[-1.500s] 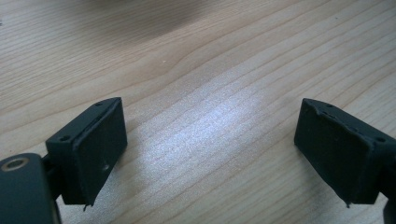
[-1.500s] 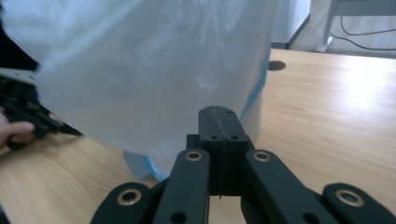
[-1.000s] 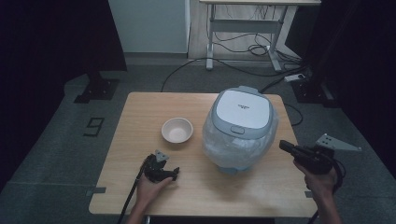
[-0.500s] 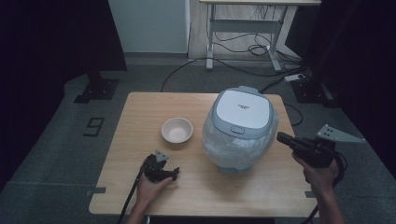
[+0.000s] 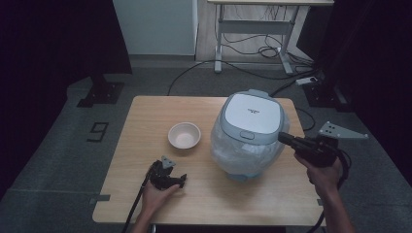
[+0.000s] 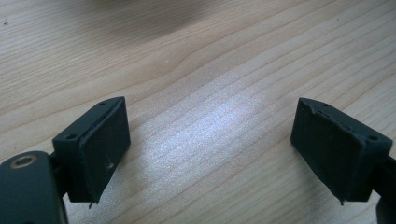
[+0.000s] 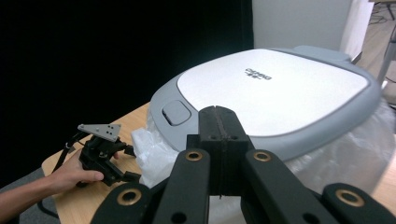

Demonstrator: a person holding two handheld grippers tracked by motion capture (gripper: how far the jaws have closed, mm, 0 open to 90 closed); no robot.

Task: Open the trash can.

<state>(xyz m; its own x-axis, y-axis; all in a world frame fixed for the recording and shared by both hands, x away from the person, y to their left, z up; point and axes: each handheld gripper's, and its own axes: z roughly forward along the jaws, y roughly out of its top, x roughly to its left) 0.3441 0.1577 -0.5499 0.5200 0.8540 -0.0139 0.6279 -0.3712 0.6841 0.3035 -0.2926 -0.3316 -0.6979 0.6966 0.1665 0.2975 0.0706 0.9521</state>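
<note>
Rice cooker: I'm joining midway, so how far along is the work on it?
Nothing looks done: the rice cooker stands plastic-wrapped, lid down, and the bowl is empty. In hand: the right gripper, jaws shut and holding nothing, is raised at the cooker's right side, pointing at it. The left gripper rests open on the table. Probably left: pressing the lid's button and opening the cooker.

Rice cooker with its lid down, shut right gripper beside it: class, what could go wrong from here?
1. The right gripper, jaws shut, is level with the rice cooker lid's rim; a sideways push might slide or tip the cooker, which sits loosely wrapped in plastic.
2. Aiming for the lid button, the shut tips could slip off the smooth lid.
3. The left gripper rests open on the table, not bracing the cooker.
</note>
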